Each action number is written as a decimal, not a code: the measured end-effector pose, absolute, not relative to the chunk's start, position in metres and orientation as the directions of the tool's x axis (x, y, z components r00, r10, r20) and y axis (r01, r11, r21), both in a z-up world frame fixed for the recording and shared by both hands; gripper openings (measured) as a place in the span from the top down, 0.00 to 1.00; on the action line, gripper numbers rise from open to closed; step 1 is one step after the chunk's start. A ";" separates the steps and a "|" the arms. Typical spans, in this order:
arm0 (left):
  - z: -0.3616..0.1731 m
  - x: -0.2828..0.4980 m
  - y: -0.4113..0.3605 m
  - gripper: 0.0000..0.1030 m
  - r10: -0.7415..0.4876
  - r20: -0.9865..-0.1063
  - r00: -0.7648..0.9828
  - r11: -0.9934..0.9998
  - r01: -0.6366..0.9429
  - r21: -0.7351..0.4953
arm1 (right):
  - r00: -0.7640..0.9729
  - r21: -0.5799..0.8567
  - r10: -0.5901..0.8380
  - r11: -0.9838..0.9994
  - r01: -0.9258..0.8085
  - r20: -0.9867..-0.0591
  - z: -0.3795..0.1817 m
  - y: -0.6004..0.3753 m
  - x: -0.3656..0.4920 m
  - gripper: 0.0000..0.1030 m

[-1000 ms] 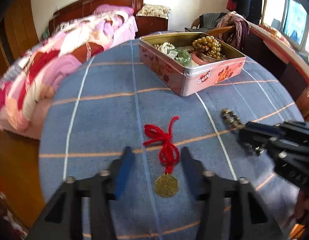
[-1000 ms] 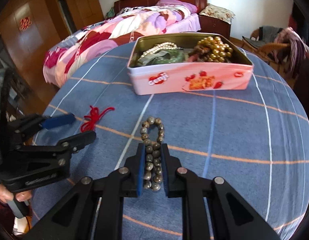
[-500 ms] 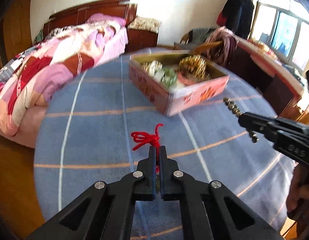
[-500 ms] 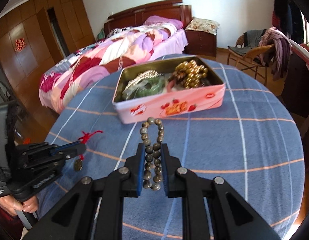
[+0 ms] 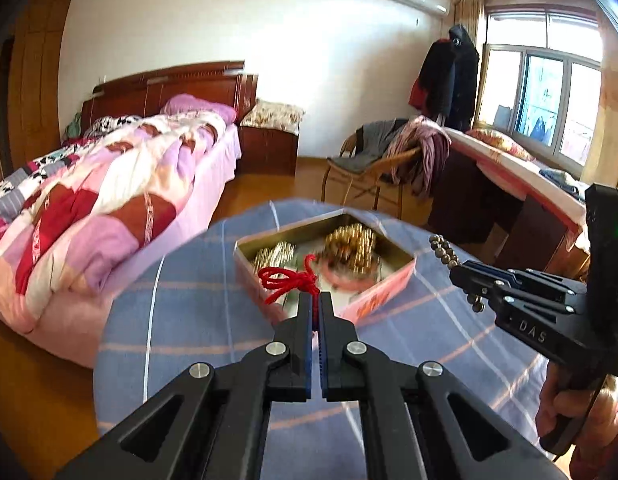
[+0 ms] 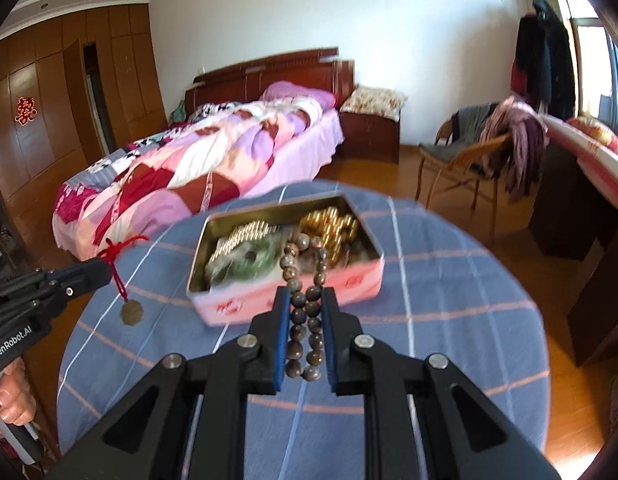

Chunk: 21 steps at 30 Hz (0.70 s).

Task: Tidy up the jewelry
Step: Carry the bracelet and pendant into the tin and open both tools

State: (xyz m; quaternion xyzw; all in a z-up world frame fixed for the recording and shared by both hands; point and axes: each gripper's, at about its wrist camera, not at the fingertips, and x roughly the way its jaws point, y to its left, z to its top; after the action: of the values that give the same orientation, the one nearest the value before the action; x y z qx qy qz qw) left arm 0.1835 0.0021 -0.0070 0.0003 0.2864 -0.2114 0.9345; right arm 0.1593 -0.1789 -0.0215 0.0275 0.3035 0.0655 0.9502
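Holding gold beads (image 6: 329, 226) and pearls (image 6: 239, 240), the pink tin (image 6: 293, 294) sits open.

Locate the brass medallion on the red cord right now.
In the right wrist view the brass medallion hangs in the air on its red cord from the shut left gripper, at the left, short of the pink tin, above the blue tablecloth.

The open pink tin (image 6: 293, 300) stands mid-table, its top uncovered but heaped with gold beads (image 6: 329, 226) and pearl strands (image 6: 239, 238). Bare blue tablecloth (image 6: 449, 300) lies around it on every side. Both loaded grippers, left (image 5: 315, 300) and right (image 6: 307, 304), hang above the cloth, well apart.
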 end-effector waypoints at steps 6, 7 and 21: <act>0.008 0.214 -0.011 0.99 -0.399 -0.497 0.770 0.912 0.390 -0.127 | 0.843 0.088 0.130 0.991 -0.098 -0.522 -0.008 -0.181 0.179 0.82; 0.009 0.219 -0.014 0.99 -0.397 -0.495 0.773 0.913 0.387 -0.128 | 0.848 0.095 0.132 0.991 -0.097 -0.514 -0.007 -0.181 0.185 0.82; -0.022 0.290 -0.048 0.99 -0.319 -0.547 0.774 0.940 0.332 -0.078 | 0.846 0.019 0.064 0.998 -0.063 -0.530 -0.035 -0.175 0.238 0.82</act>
State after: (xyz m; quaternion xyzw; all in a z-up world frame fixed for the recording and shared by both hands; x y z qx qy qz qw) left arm 0.2900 -0.0478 -0.0222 0.0115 0.2884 -0.1727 0.9417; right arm 0.2384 -0.1755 -0.0348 0.0007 0.2758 0.0329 0.9607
